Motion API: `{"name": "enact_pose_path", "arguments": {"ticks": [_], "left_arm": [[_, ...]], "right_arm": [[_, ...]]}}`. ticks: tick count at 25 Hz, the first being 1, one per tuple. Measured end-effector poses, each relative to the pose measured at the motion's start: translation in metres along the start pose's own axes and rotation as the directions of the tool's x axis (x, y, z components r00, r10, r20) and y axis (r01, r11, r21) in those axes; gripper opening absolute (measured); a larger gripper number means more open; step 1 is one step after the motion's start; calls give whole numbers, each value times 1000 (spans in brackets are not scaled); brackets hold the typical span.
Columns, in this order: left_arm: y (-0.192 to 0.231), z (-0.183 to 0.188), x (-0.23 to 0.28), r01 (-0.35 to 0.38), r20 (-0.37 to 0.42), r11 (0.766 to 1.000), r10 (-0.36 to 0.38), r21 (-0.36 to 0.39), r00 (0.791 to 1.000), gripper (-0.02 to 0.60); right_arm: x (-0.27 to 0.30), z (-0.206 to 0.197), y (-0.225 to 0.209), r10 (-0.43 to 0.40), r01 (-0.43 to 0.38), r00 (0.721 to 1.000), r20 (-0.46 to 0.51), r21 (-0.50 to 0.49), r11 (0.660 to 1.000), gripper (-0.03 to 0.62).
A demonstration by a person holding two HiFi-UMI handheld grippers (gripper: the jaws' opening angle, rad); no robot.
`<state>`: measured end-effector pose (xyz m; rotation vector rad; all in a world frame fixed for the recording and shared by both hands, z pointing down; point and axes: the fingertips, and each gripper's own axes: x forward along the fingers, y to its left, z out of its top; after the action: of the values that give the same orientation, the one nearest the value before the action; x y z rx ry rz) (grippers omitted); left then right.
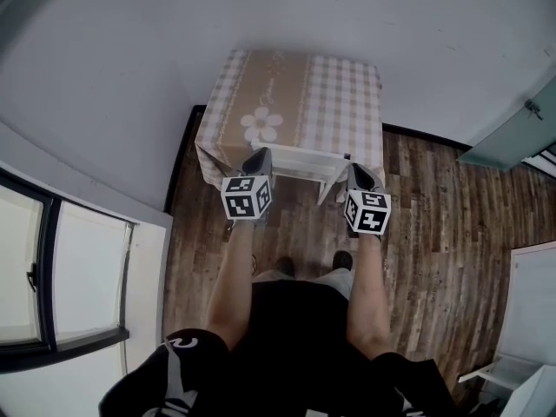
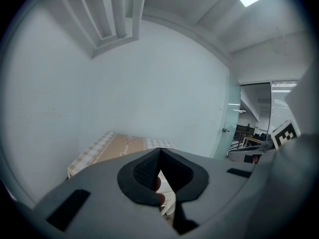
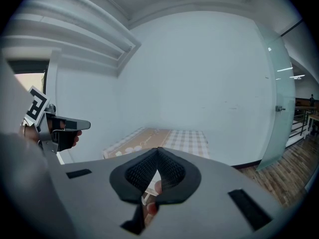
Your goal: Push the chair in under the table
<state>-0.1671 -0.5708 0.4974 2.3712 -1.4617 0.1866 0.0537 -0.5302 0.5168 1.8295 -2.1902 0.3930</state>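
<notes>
Counting what stands here: one square table (image 1: 334,94) draped in a beige-and-white checked cloth with a flower print, standing against a pale wall (image 1: 261,16). One white chair (image 1: 304,167) is there too, and only a white rail and one leg of it show past the cloth's near edge. Two handheld grey grippers each carry a black-and-white marker cube (image 1: 246,196), and two dark shoes (image 1: 343,259) stand on the brown plank floor (image 1: 434,198).

The left gripper (image 1: 258,157) sits at the chair's left end and the right gripper (image 1: 360,174) at its right end. Both point toward the table and slightly downward, with the white rail stretching between them. From above, each tip overlaps the chair's edge, though contact cannot be confirmed.

Each gripper's own view shows its black ribbed pads pressed together at the tips, nothing pinched. The table top lies beyond them, and white chair parts show through the gap beneath the pads.
</notes>
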Motion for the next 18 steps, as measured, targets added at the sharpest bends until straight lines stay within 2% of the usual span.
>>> {"name": "enact_pose_path", "arguments": {"ticks": [18], "left_arm": [[4, -2, 18, 5, -21, 1000, -5, 1, 1000, 25]], "right_arm": [[19, -3, -5, 2, -2, 1000, -20, 9, 1000, 14]]}}
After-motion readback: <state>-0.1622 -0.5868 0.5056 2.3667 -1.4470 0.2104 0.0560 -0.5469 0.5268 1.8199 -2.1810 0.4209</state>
